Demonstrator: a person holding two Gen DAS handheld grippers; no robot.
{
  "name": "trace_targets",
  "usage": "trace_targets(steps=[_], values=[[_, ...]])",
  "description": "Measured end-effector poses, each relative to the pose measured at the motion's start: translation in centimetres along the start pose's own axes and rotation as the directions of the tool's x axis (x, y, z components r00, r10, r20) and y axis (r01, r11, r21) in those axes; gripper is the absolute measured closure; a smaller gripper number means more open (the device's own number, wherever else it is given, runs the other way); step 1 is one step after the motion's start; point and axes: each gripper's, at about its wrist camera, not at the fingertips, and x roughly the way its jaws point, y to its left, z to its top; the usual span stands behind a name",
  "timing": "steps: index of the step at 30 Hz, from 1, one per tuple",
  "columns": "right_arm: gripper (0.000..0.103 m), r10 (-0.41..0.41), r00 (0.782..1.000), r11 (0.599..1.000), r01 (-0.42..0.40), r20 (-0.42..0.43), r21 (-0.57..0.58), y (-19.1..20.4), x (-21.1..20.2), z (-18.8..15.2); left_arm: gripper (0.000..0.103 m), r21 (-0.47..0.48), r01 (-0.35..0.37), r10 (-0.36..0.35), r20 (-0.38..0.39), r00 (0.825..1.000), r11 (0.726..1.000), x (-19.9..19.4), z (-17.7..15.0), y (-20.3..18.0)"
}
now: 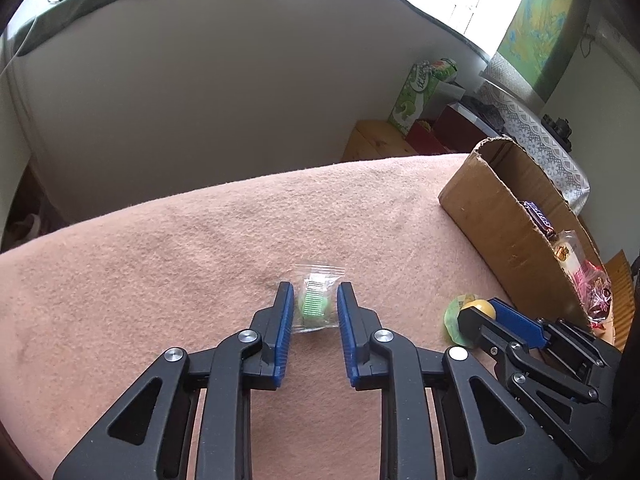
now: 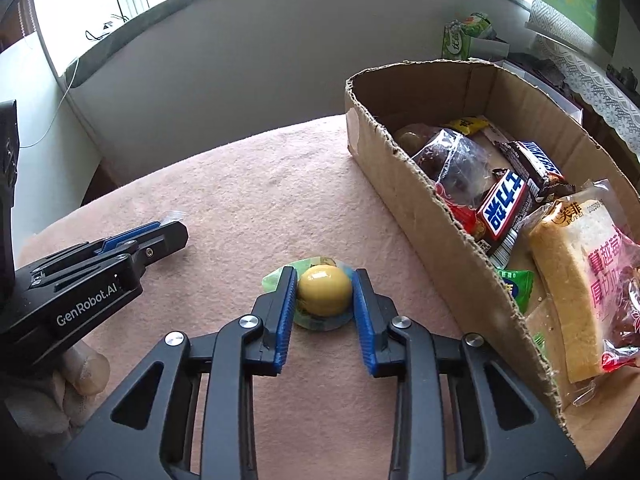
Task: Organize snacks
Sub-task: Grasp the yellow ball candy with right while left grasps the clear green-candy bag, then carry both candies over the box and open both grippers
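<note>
Left tongs (image 1: 311, 312) clamp a clear-wrapped green candy (image 1: 313, 309); right tongs (image 2: 325, 294) pinch a yellow jelly cup (image 2: 324, 295). Right of both, a cardboard box (image 2: 404, 184) holds Snickers bars (image 2: 505, 204), packaged bread (image 2: 576, 280) and other wrapped snacks.

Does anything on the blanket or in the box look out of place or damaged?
Two snacks lie outside the box, on the blanket: a green candy in a clear wrapper between the left gripper's jaws, and a yellow jelly cup between the right gripper's jaws. The box's top edge is roughly torn. Nothing is spilled.
</note>
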Motion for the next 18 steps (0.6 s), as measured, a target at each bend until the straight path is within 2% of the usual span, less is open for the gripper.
trace_targets(steps=[5,18], values=[[0.074,0.009,1.0,1.0,-0.009,0.014,0.001,-0.4,-0.8,0.4,0.083,-0.032,0.008,-0.008,0.008,1.0,0.999,-0.7,0.2,0.3],[0.074,0.053,0.997,0.999,-0.053,0.058,0.0,-1.1,-5.3,2.4,0.083,-0.008,0.019,-0.019,0.039,0.999,1.0,-3.7,2.0,-1.8]])
